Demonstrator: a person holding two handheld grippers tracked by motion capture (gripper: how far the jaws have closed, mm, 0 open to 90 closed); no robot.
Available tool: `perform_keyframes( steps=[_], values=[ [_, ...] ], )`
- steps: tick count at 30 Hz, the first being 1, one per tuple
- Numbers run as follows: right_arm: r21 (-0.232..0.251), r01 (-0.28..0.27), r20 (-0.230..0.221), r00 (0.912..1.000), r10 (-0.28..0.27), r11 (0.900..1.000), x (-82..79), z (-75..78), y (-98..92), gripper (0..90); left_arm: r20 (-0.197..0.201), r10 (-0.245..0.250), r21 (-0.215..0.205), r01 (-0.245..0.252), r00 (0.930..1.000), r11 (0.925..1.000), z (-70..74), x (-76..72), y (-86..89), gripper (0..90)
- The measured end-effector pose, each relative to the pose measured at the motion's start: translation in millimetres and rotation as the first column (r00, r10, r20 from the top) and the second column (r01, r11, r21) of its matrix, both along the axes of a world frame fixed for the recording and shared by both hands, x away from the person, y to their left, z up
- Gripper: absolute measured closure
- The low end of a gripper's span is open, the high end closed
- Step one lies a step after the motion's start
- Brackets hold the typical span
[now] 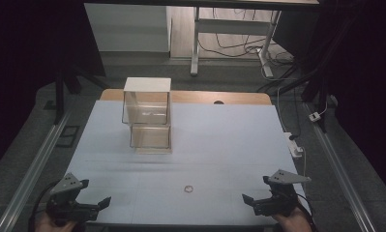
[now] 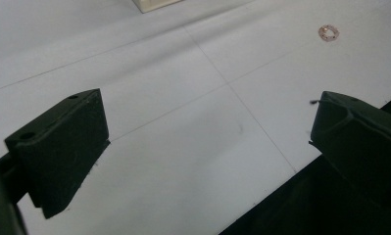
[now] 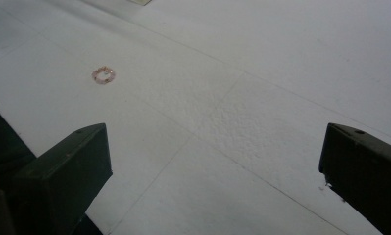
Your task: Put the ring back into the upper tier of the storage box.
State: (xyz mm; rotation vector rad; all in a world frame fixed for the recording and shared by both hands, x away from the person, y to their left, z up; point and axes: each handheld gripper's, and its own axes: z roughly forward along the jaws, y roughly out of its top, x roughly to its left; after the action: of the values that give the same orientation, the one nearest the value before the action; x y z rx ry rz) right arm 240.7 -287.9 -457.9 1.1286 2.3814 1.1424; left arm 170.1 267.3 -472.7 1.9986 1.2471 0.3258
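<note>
Starting position, read from left to right. At the near left corner of the table [image 1: 229, 140] we see the left gripper [image 1: 95, 193], held in a hand, its jaws spread wide with nothing between them; in the left gripper view the same jaws frame bare table surface. Towards the far side, left of centre, stands a clear two-tier box [image 1: 147, 116] with a white top, its upper tier set slightly to the left of the lower one. Near the front edge, about midway between the two grippers, lies a small ring [image 1: 189, 188], flat on the table and well apart from both; it appears again in the left gripper view [image 2: 329, 33] and in the right gripper view [image 3: 104, 75]. At the near right corner we find the right gripper [image 1: 258, 192], likewise released and empty. We judge that the work has not begun: the ring is untouched, and reaching, gripping and any placing, perhaps in the box, all remain.
</note>
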Motion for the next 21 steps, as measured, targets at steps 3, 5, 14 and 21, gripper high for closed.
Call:
perform_keyframes(
  steps=[3,5,14,21],
  values=[
    [0.002,0.013,-0.013,0.9998,-0.013,1.0,1.1,-0.1,-0.3,0.0,0.008,-0.016,-0.019,0.016,0.9998,0.9997,-1.0,2.1,1.2,0.8],
    [0.013,0.009,-0.021,0.9997,-0.008,1.0,2.0,-0.4,-0.7,0.0,0.008,-0.027,-0.034,0.027,0.9996,0.999,-1.5,3.1,2.0,0.2],
    [-0.009,0.009,-0.024,0.9997,-0.009,1.0,2.0,-0.8,1.2,0.0,-0.003,-0.047,-0.029,0.047,0.9989,0.9985,-2.7,4.9,0.5,0.0],
    [-0.017,0.008,-0.028,0.9996,-0.009,1.0,2.5,-1.0,2.4,0.0,-0.01,-0.06,-0.021,0.059,0.9982,0.998,-3.1,5.3,-1.1,0.0]
  ],
)
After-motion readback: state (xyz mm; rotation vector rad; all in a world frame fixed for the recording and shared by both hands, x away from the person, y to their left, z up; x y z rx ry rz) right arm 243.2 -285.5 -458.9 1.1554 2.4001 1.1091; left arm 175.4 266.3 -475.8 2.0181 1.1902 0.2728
